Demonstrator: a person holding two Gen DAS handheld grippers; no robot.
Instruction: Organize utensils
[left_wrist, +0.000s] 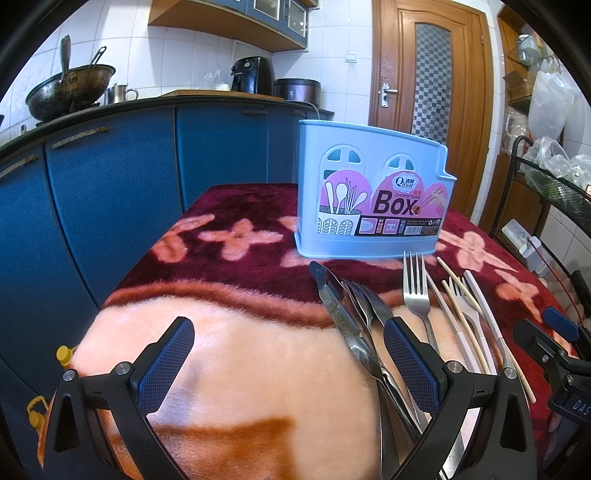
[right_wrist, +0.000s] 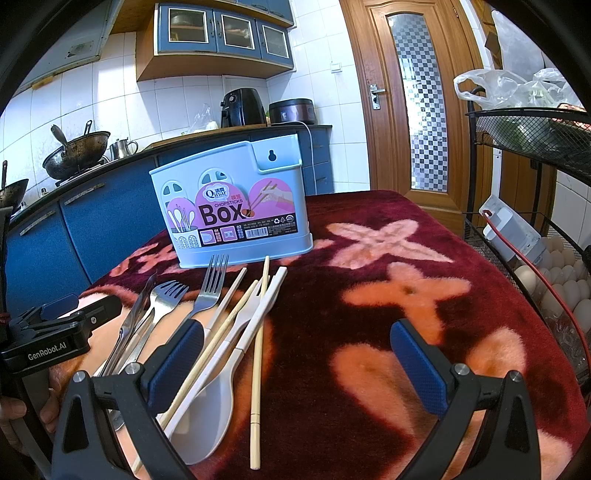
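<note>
Opening step, nothing yet sorted: left claw (left_wrist: 288, 363) and right claw (right_wrist: 297, 367), both spread wide and empty, flank loose utensils (right_wrist: 207, 314) lying before the empty chopsticks box (right_wrist: 232, 206); next move: grasp one.

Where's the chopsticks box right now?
The chopsticks box stands upright at the far side of the blanket, just behind the row of utensils. It is left of centre in the right wrist view and right of centre in the left.

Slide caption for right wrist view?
Open right gripper hovers over wooden chopsticks before the pale-blue plastic chopsticks box.
</note>
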